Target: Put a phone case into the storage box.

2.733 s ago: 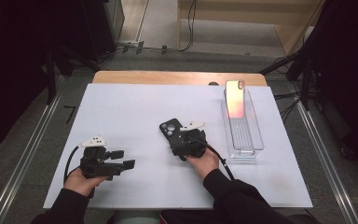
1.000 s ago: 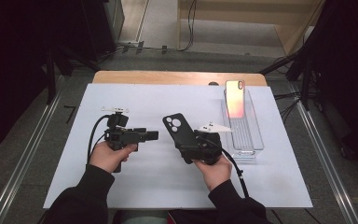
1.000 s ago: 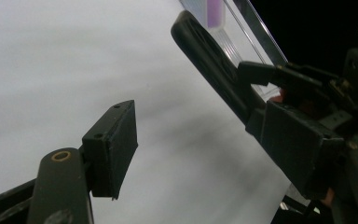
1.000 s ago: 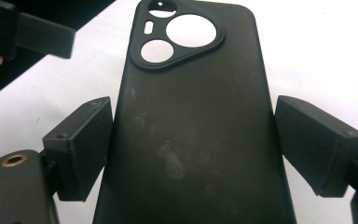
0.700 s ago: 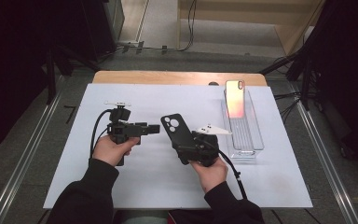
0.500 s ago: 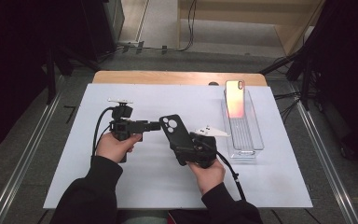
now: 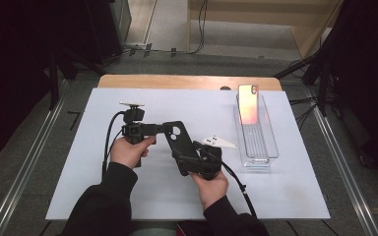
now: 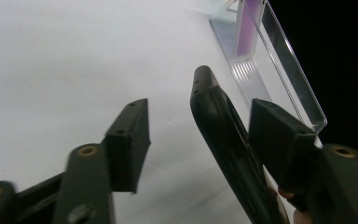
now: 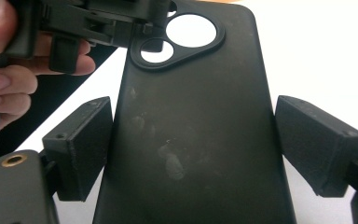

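Handover looks about half done: right tongs grip the black phone case by its sides above the counter, while left tongs, jaws apart, straddle its far end without clamping, the clear tray with its phone beyond the right tongs.

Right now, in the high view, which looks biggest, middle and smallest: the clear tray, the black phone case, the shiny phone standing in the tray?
1. Clear tray, longest and widest.
2. Black phone case, held up nearer the camera, so perhaps flattered.
3. Shiny phone, smallest, though standing tilted hides some length.
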### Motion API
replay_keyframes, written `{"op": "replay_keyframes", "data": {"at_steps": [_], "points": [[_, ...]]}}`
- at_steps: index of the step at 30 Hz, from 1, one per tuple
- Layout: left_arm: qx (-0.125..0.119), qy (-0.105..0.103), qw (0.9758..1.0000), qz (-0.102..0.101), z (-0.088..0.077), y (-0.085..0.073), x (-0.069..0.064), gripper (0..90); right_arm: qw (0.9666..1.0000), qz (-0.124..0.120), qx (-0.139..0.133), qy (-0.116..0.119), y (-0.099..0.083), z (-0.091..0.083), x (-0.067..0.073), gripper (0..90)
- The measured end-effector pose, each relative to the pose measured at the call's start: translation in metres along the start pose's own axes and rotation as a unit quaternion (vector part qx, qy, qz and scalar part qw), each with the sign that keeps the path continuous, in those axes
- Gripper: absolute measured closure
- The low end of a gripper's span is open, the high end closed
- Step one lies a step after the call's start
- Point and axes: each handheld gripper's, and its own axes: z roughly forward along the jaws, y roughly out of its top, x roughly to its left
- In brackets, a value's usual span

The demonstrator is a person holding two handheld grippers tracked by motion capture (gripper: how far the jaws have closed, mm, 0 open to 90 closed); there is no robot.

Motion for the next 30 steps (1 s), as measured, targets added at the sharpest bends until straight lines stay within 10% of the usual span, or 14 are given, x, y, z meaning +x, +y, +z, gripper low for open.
{"op": "replay_keyframes", "data": {"at_steps": [7, 24, 30], "points": [[-0.013, -0.021, 0.9993, -0.030, 0.000, -0.003, 0.002, 66.3, 0.9999, 0.000, -0.009, 0.010, -0.005, 0.003, 0.005, 12.5], [-0.019, -0.106, 0.9912, -0.076, -0.007, -0.003, 0.007, 77.6, 0.9996, -0.022, -0.004, 0.017, -0.009, 0.011, 0.007, 10.9], [-0.030, -0.120, 0.9896, -0.072, -0.014, -0.002, 0.002, 77.9, 0.9959, -0.038, -0.001, 0.083, 0.002, 0.010, 0.000, 0.0]]}}
